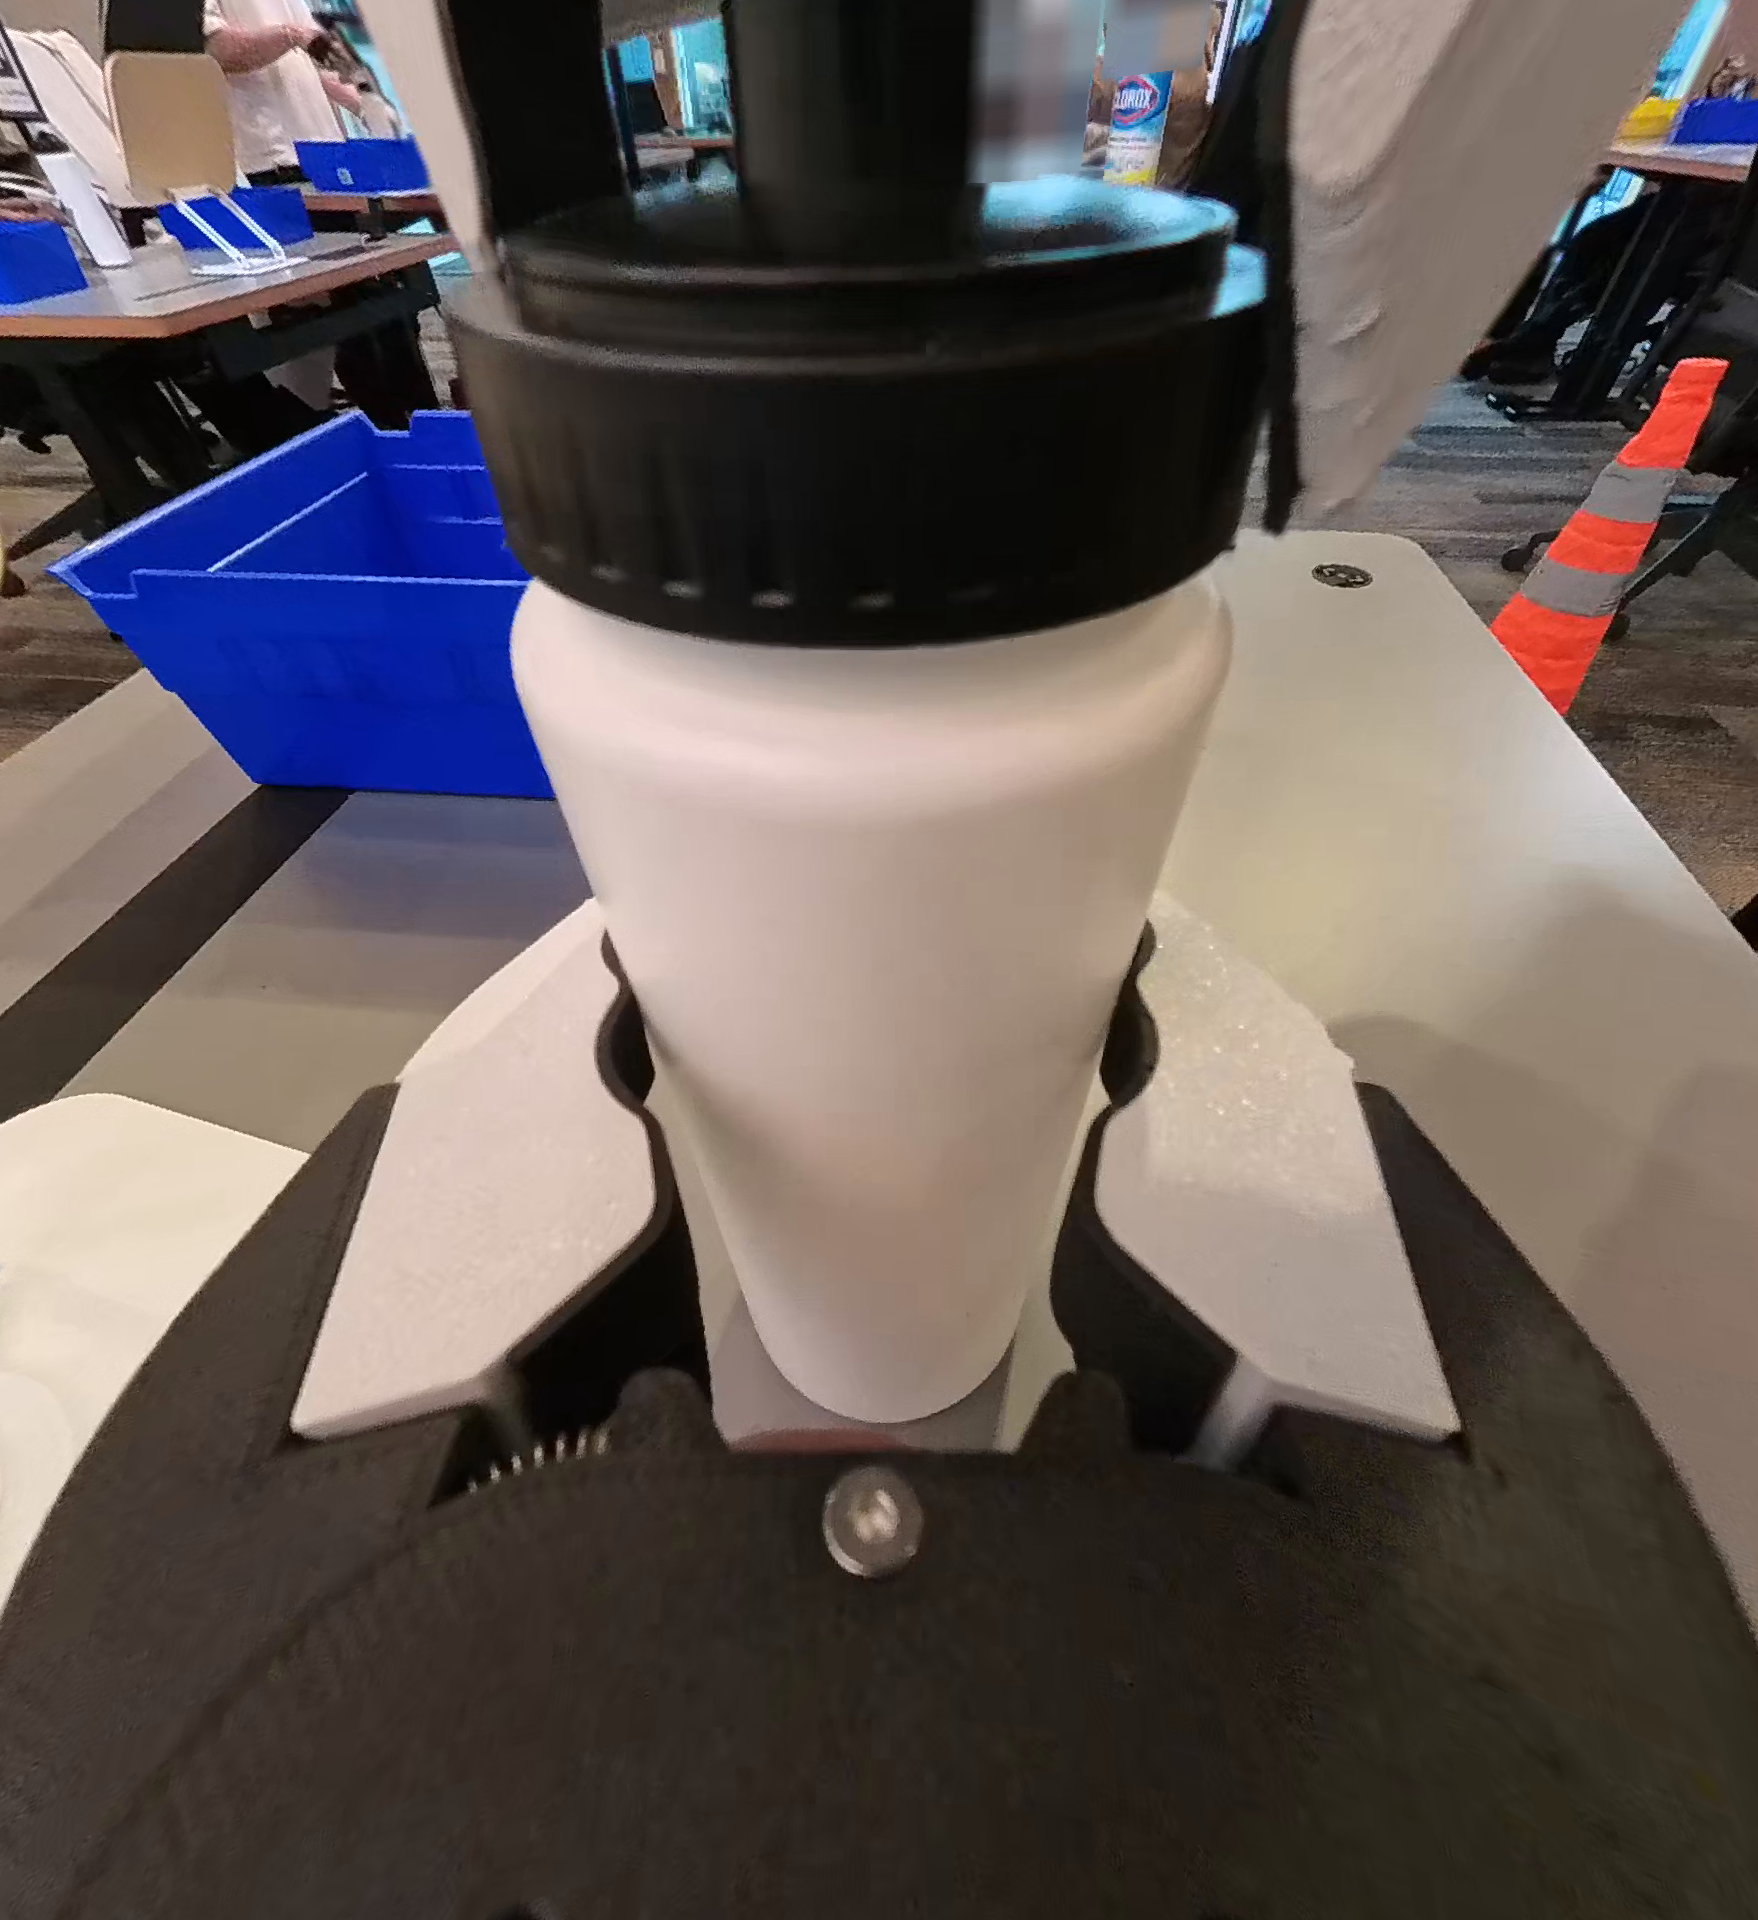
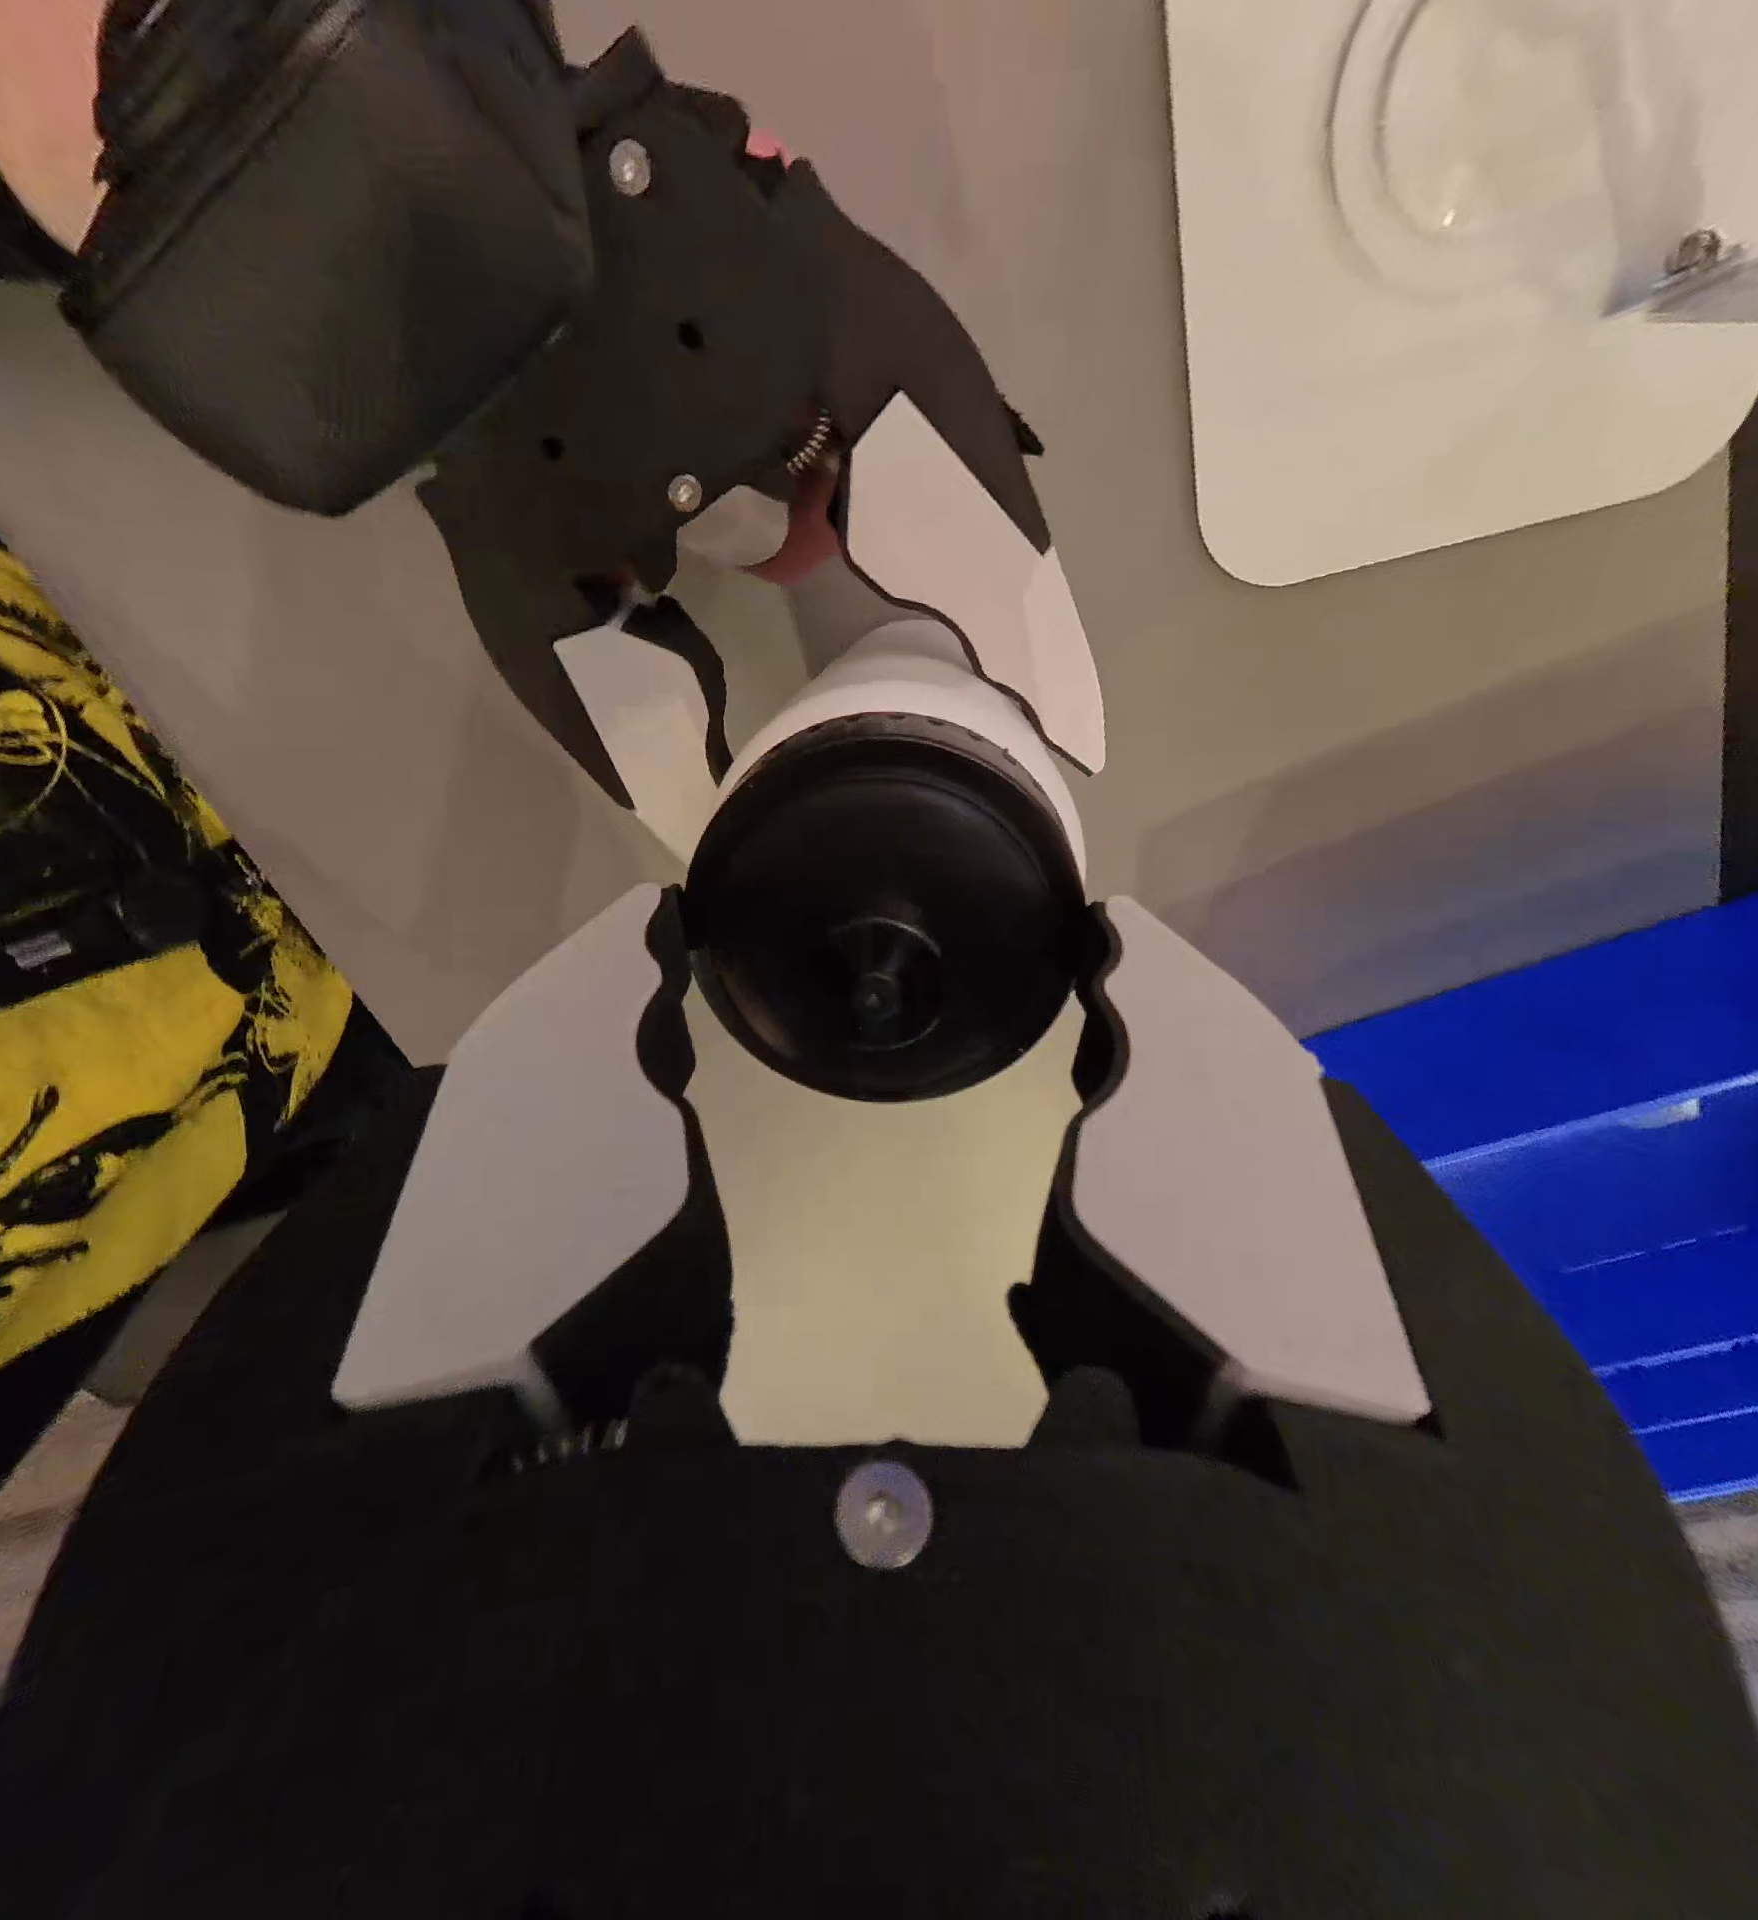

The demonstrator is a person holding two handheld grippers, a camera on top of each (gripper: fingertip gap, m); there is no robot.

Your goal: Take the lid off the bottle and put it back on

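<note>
Where lettering might show, plain white bottle (image 1: 854, 883).

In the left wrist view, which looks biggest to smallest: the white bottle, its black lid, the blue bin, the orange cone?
1. White bottle
2. Black lid
3. Blue bin
4. Orange cone

Bottle and lid sit nearest the camera, so their lead is only apparent.

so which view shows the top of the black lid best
The right wrist view: it looks straight down on the black lid, so its round top and centre knob show, with the right gripper closed on its rim. The left wrist view shows only the lid's ribbed side, atop the white bottle the left gripper holds.
</note>
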